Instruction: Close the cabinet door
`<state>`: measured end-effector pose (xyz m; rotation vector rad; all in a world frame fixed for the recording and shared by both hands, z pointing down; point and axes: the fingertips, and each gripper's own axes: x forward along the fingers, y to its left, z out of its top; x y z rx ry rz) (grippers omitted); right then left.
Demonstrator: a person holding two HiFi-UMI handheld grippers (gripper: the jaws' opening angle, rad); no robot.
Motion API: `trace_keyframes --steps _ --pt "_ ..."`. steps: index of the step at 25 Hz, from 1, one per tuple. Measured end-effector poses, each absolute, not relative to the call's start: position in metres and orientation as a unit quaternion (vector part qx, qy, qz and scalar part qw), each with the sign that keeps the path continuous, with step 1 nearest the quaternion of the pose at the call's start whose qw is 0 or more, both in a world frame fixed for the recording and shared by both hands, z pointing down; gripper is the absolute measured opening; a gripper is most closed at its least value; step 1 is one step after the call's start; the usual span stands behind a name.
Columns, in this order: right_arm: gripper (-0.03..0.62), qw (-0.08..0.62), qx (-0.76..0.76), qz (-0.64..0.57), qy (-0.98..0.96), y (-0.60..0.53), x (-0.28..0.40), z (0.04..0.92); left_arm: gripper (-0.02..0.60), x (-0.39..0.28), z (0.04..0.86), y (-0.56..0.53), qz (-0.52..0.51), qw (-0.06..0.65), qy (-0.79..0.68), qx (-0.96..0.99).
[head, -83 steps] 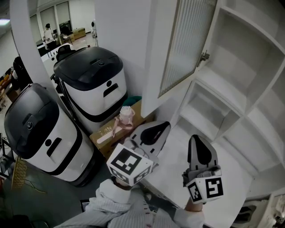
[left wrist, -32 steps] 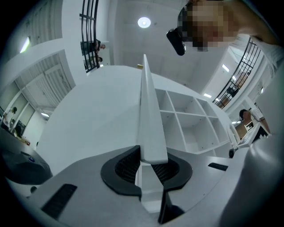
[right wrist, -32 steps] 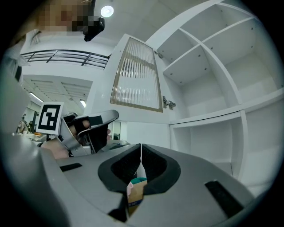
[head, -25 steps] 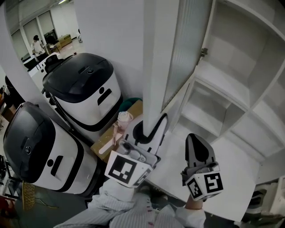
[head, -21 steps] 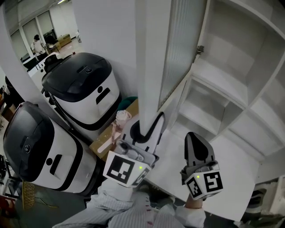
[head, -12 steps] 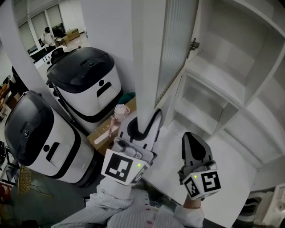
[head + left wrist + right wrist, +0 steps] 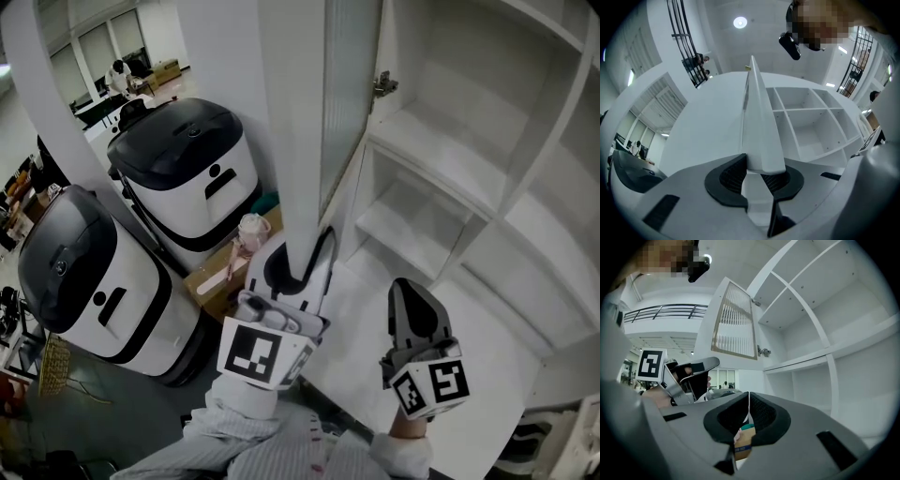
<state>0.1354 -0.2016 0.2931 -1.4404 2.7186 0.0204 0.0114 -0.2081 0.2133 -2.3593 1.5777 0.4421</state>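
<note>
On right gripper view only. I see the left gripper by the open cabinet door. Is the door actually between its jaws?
Observer: Yes. The left gripper view shows the bottom corner of the cabinet door between the pads of the left gripper, one pad on each face. Its jaws are opening slightly.
Operator: And where does my right gripper sit relative to the door?
Observer: In the head view the right gripper is over the white ledge at the cabinet's base, to the right of the door and clearly apart from it.
</note>
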Motion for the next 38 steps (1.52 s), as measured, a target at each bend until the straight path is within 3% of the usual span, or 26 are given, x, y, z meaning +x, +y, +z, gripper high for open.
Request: trace_keyframes --steps 19,29,38 --pt "0.014 0.012 -0.494 0.013 0.869 -0.194 0.199 0.302 0.176 0.076 0.212 -0.203 0.164 0.149 0.548 -0.806" --pt "0.015 0.006 -0.52 0.014 0.854 -0.193 0.23 0.304 0.253 0.129 0.229 -0.208 0.046 0.22 0.514 -0.828" --pt "0.014 0.001 -0.549 0.013 0.836 -0.203 0.26 0.307 0.288 0.167 0.229 -0.223 0.029 0.248 0.488 -0.836"
